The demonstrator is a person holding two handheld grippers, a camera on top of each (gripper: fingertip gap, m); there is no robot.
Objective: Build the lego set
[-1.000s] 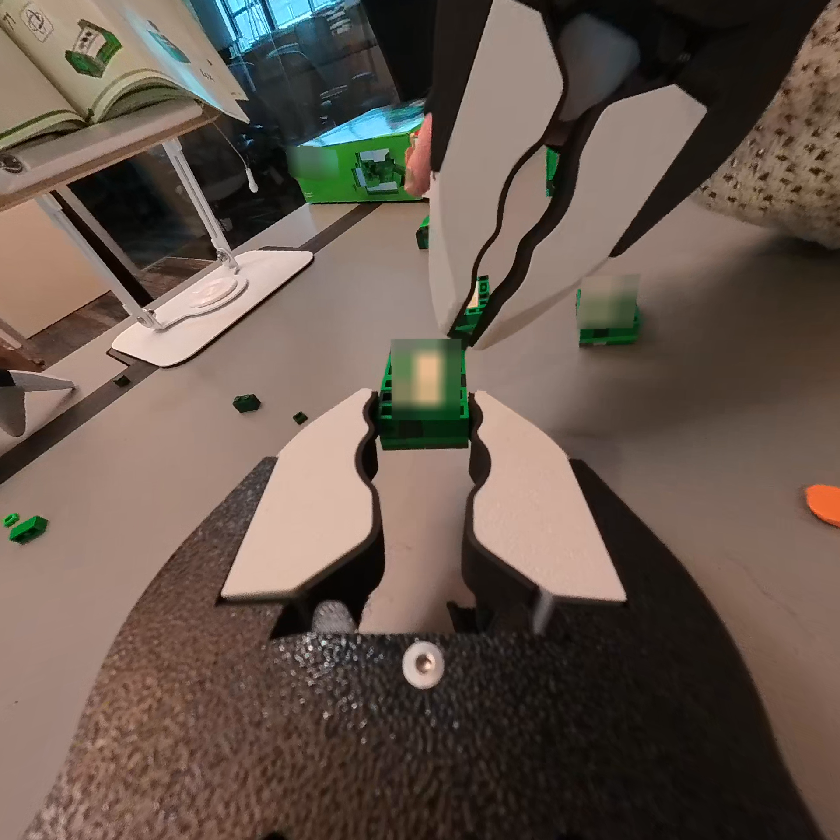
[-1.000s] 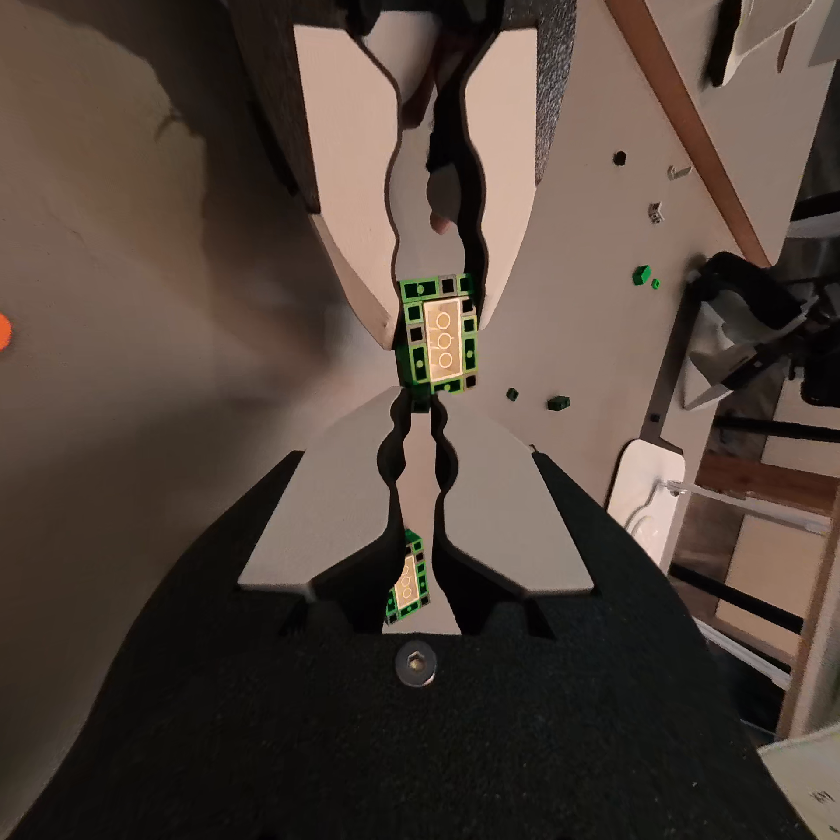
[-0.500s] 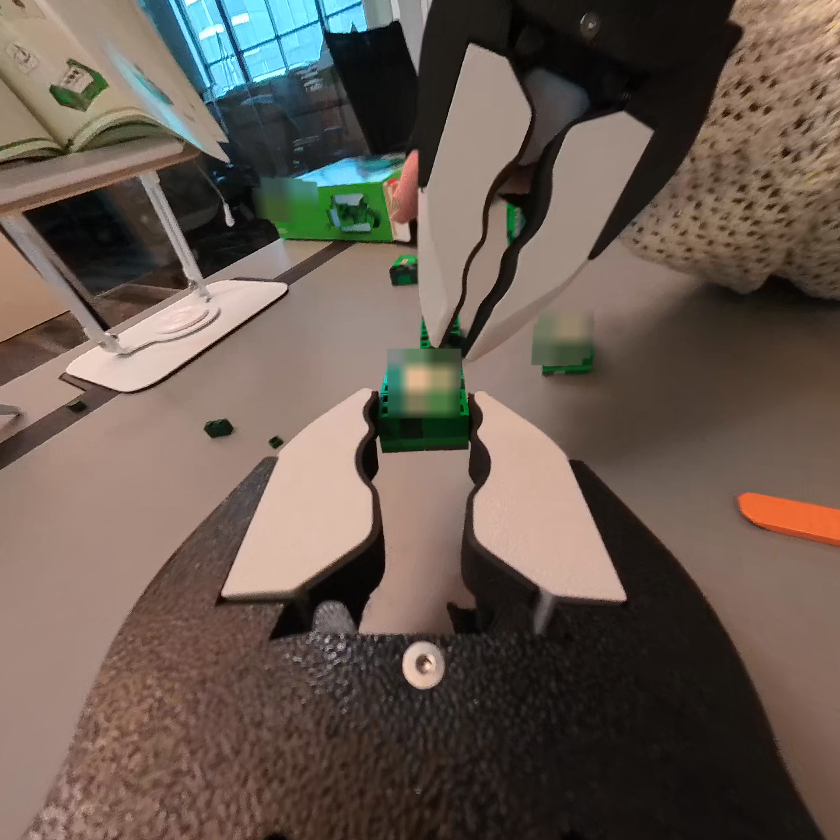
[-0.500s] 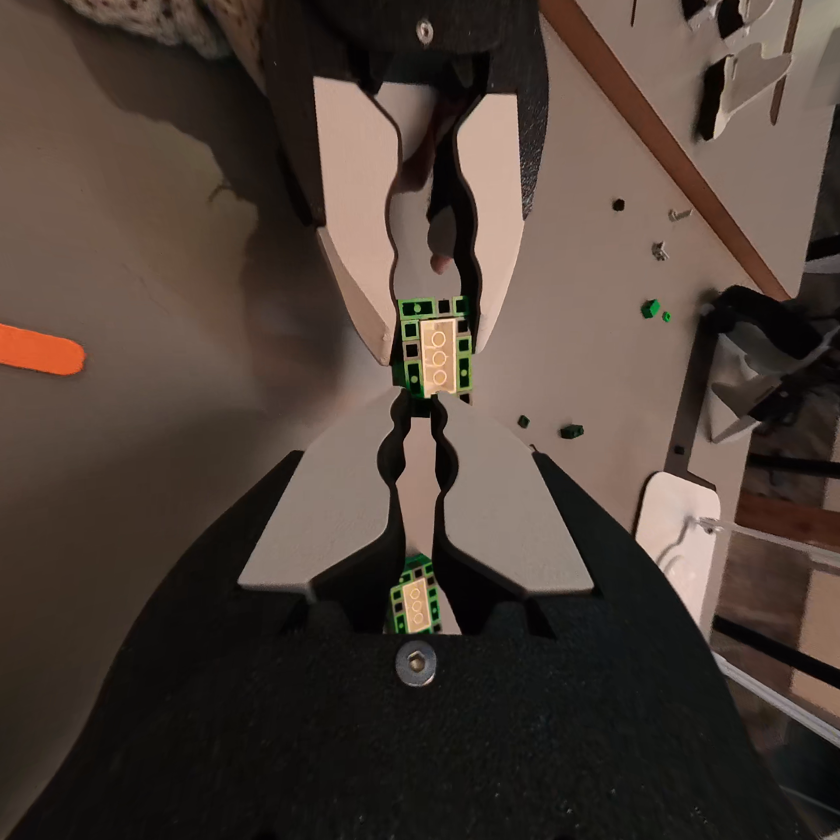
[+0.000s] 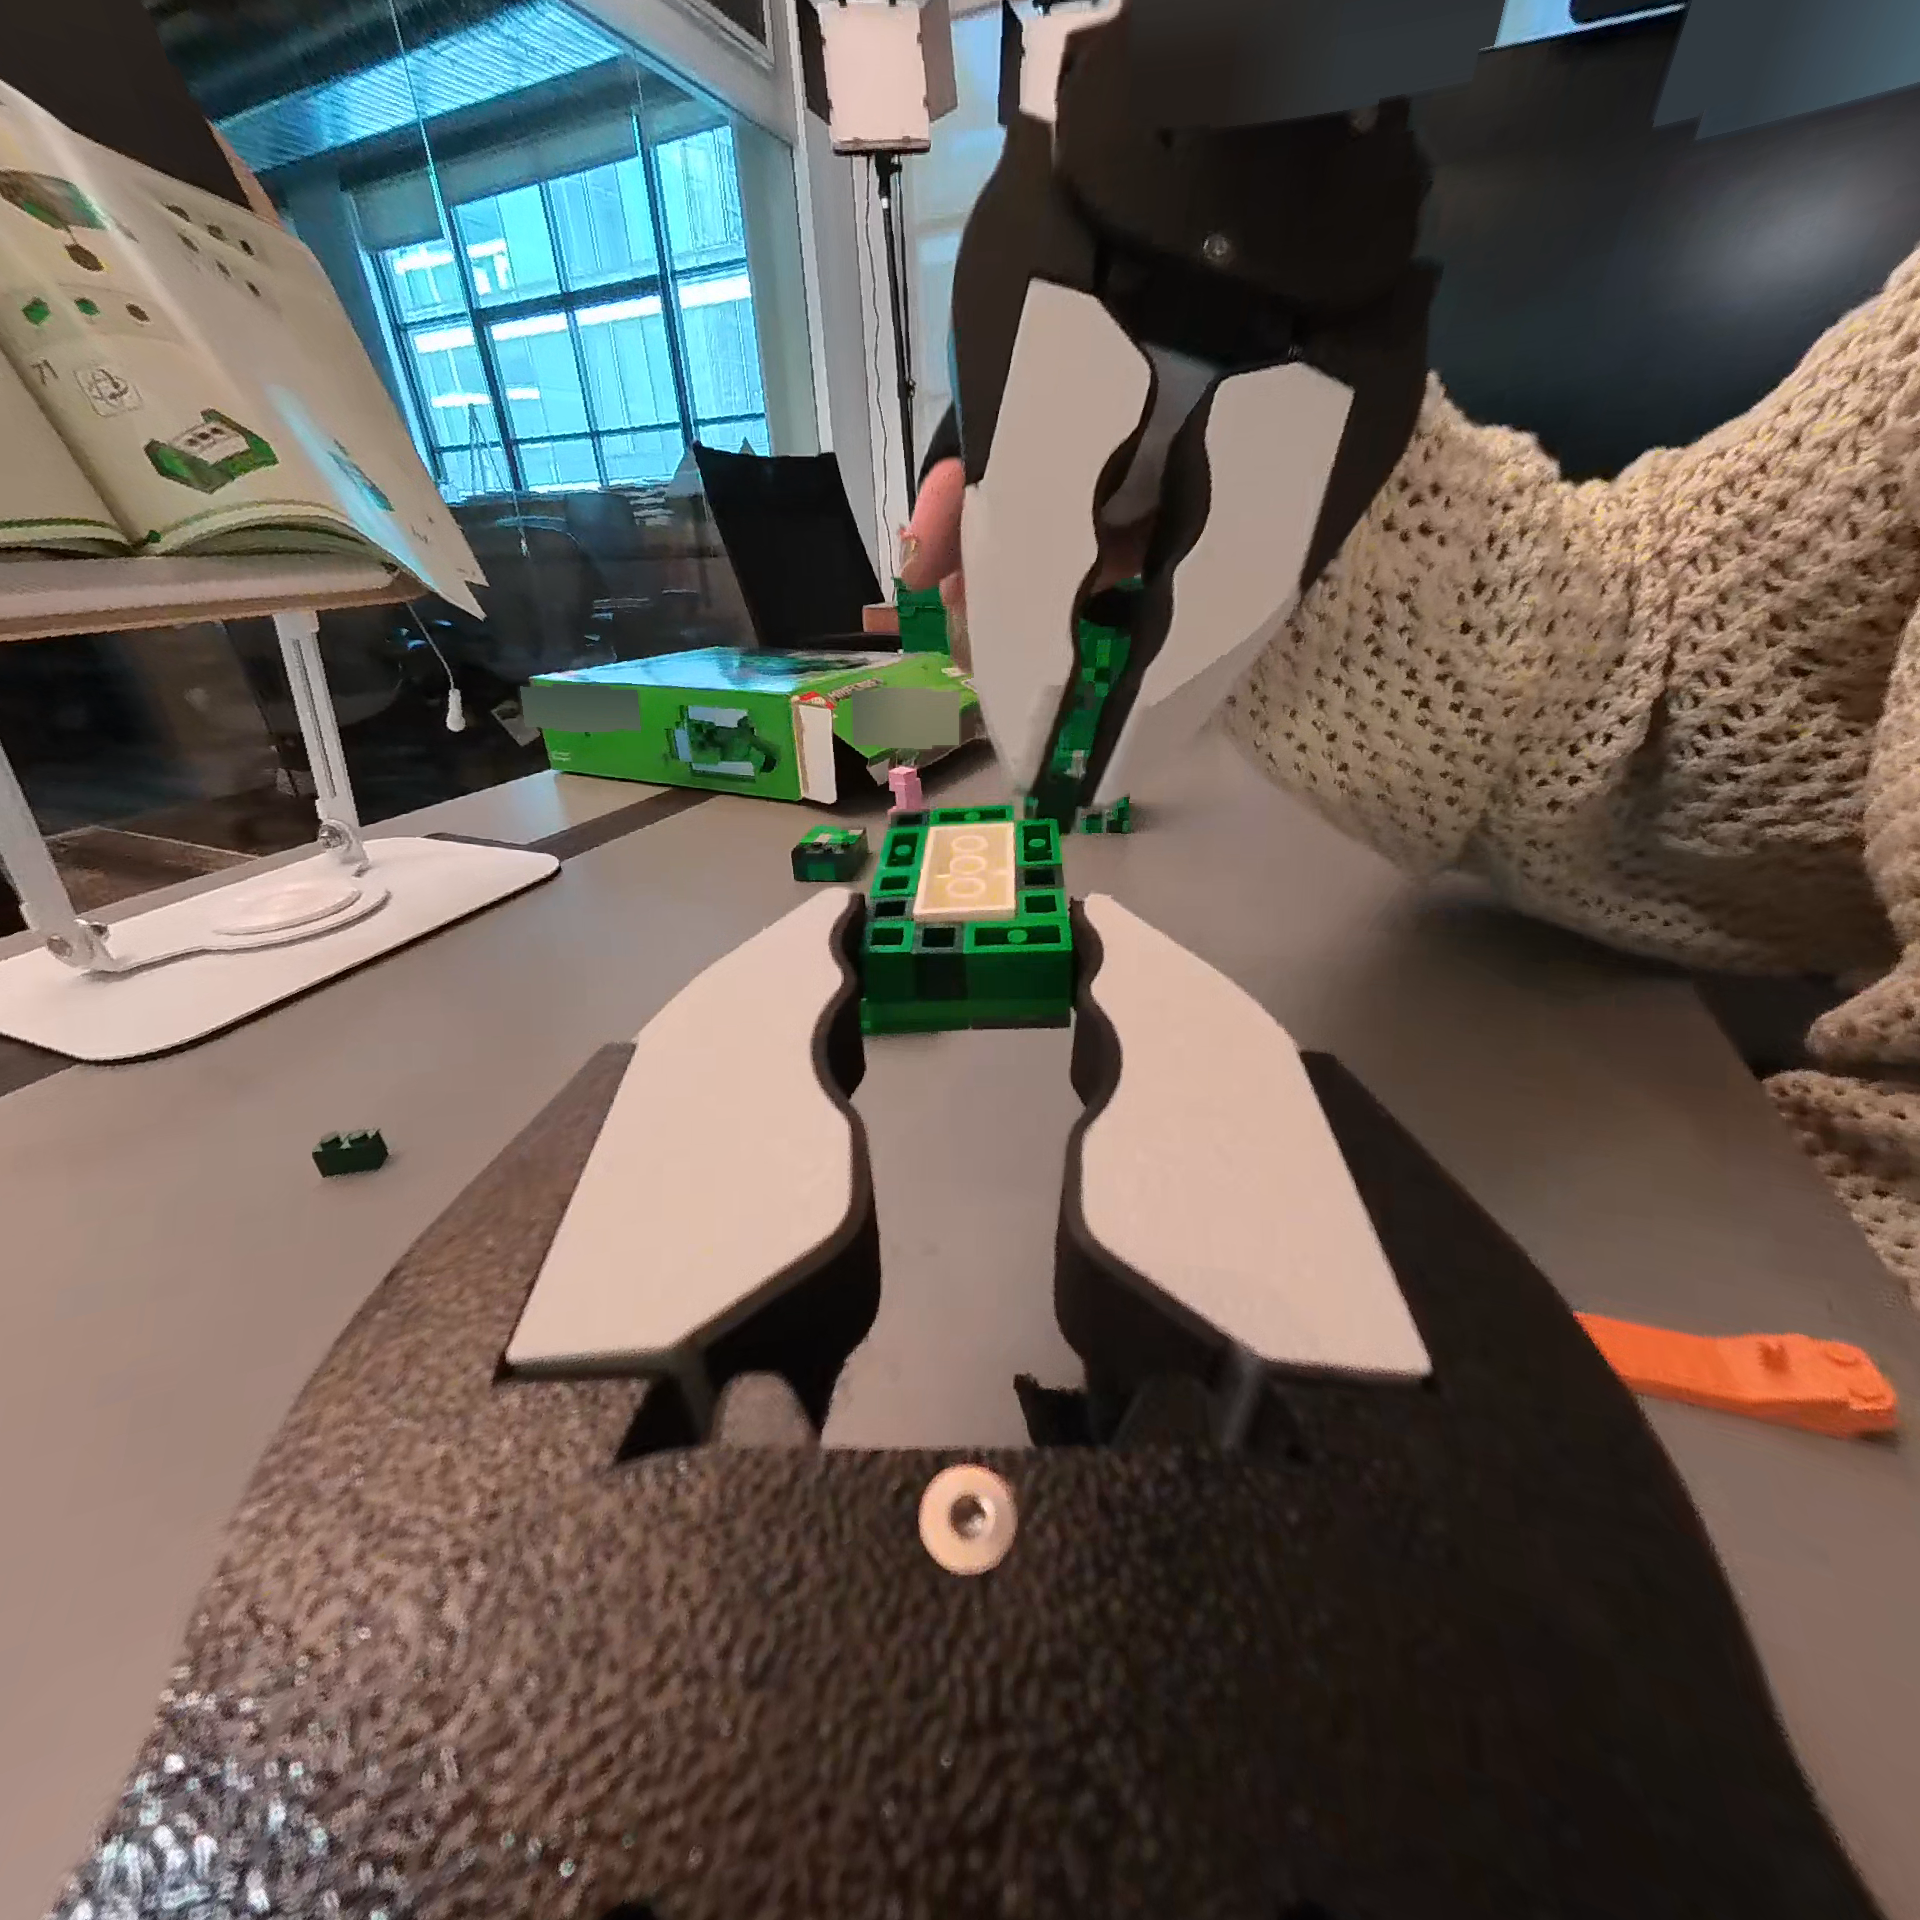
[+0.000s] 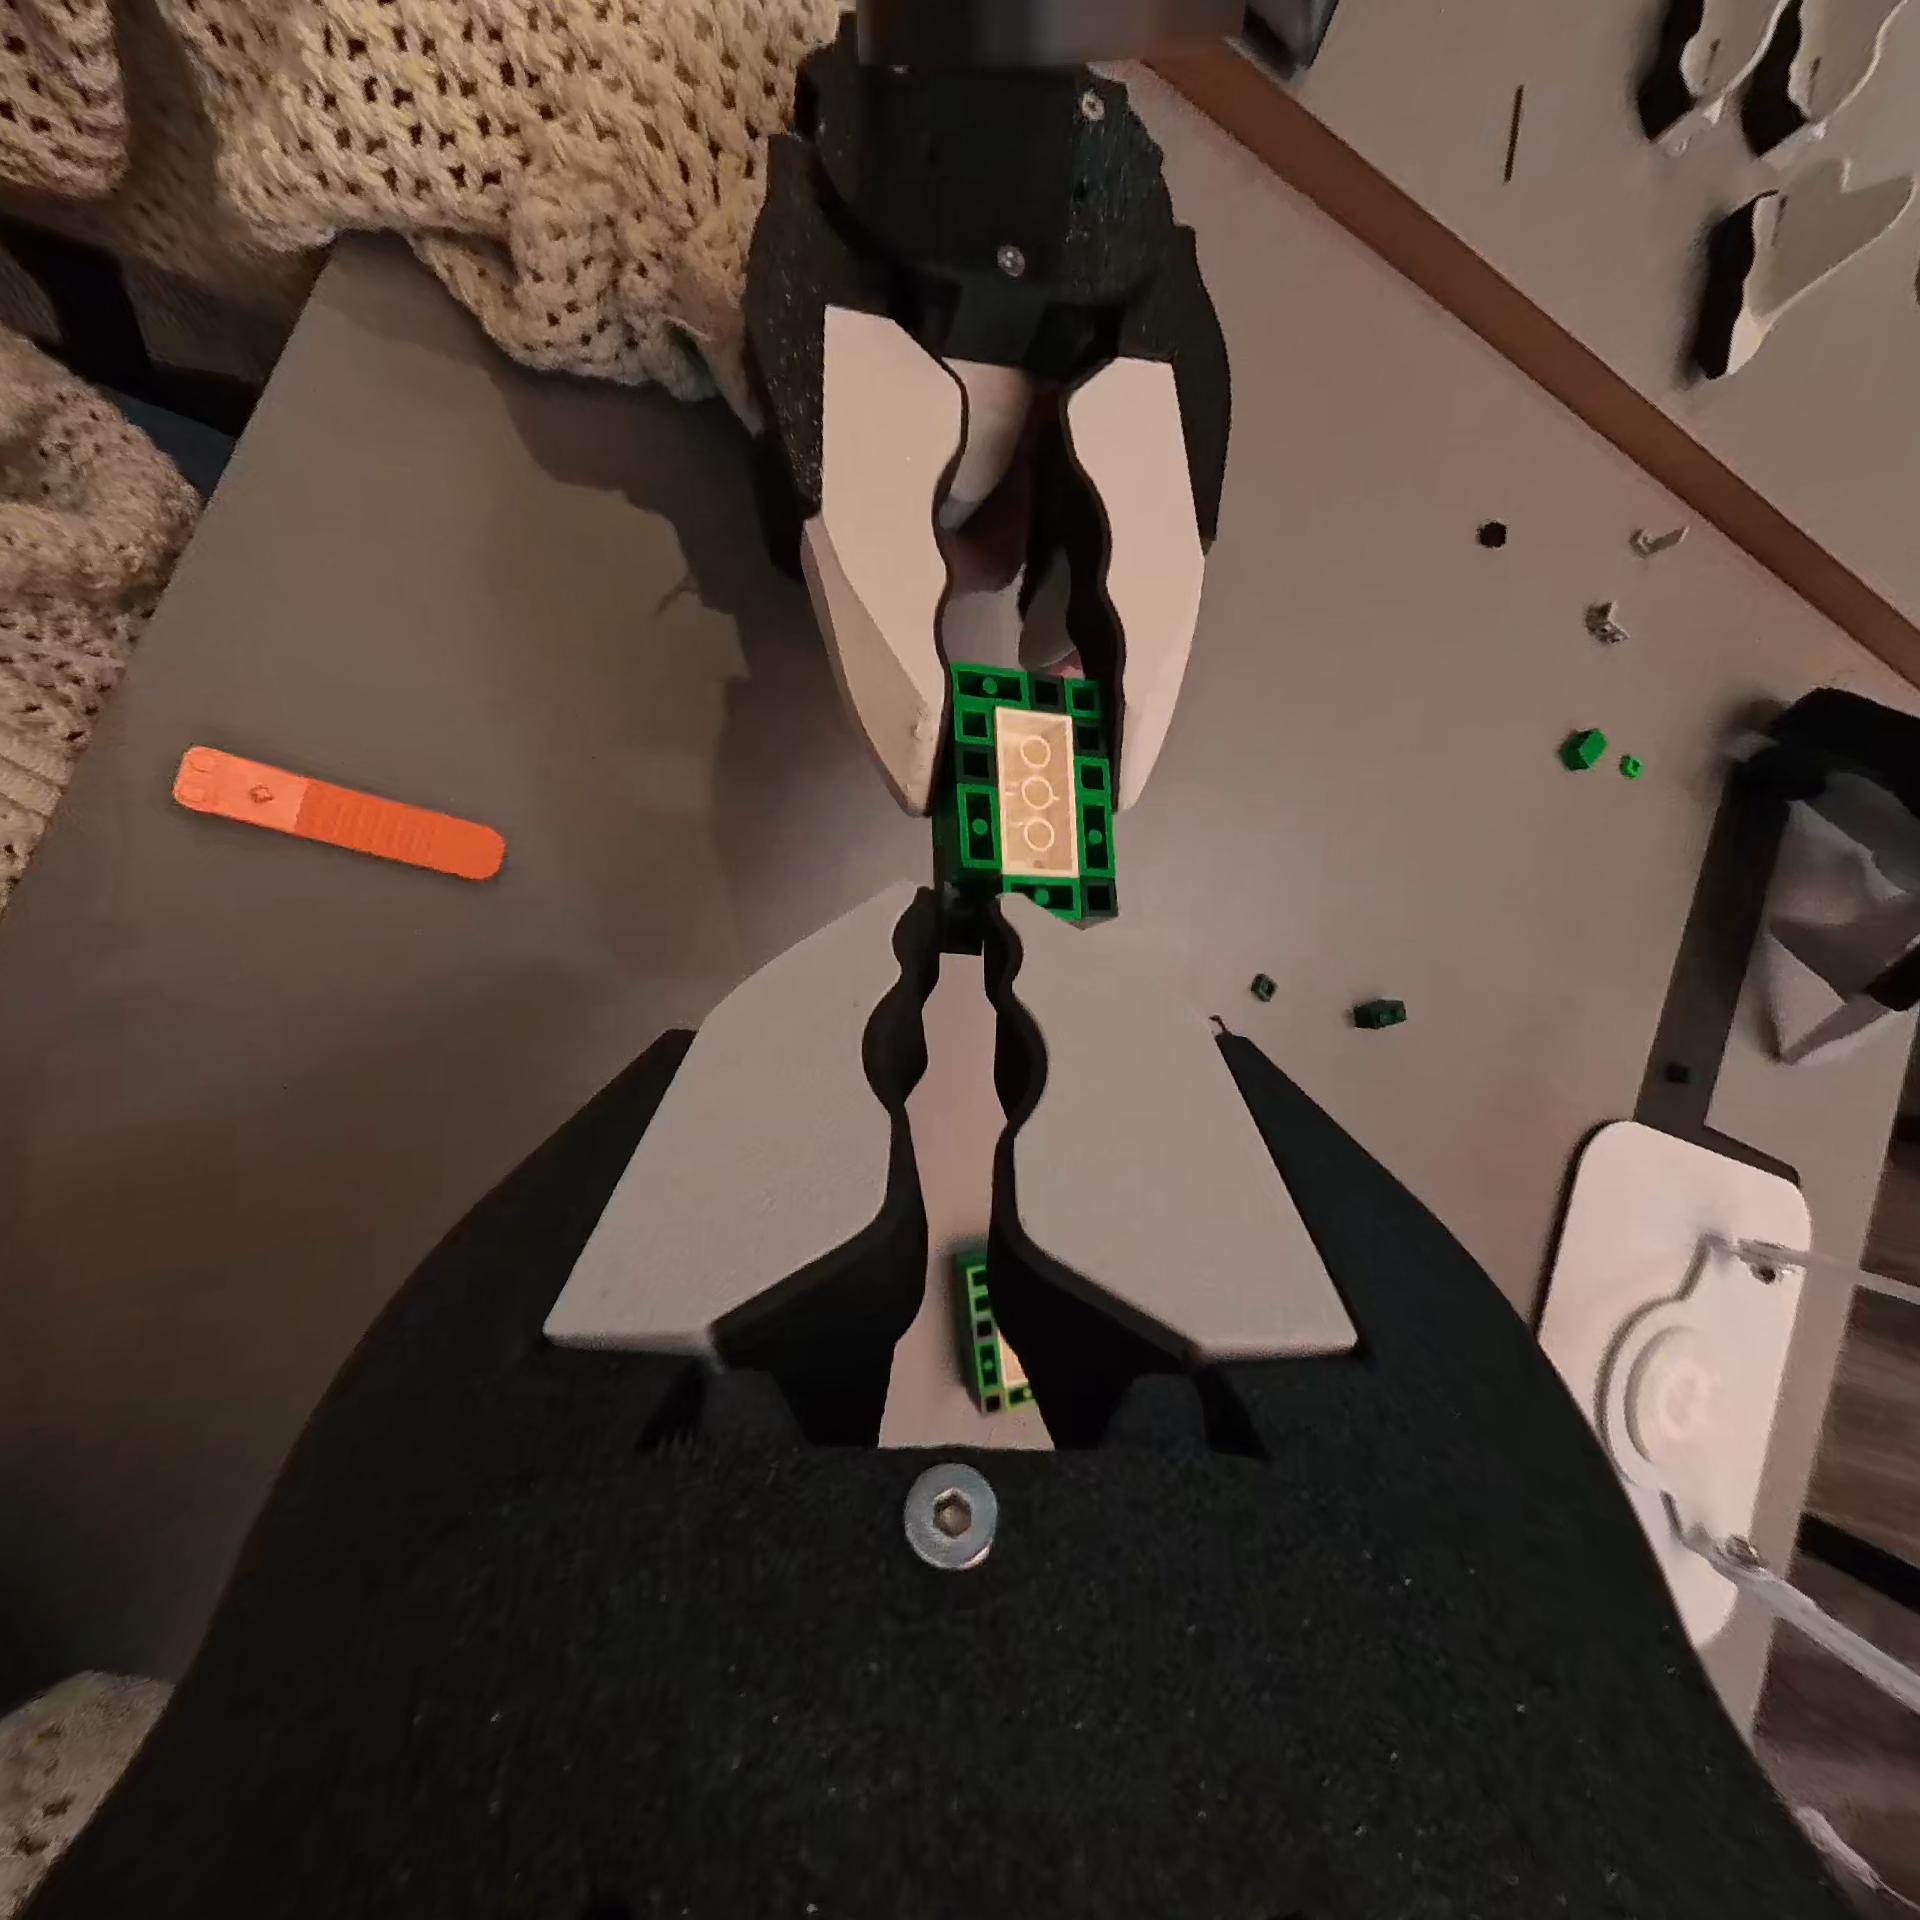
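The right tool's (image 6: 958, 914) tips hide a small dark piece (image 6: 958, 928); whether it is clamped cannot be told. This tool points straight down beside the block (image 5: 968, 925). The left tool (image 5: 971, 935) lies level, fingers clamped on the green block, which rests on the counter (image 5: 312, 1247).

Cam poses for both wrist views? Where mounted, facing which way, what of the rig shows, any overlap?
Left wrist view: sits on the left gripper, low over the table, looking level along its fingers at the green lego block it clamps; the right gripper and a knit sleeve show beyond.
Right wrist view: sits on the right gripper, looking steeply down at the table; the left gripper faces it.
Shared: the block, both grippers, the orange brick separator, the white stand base.
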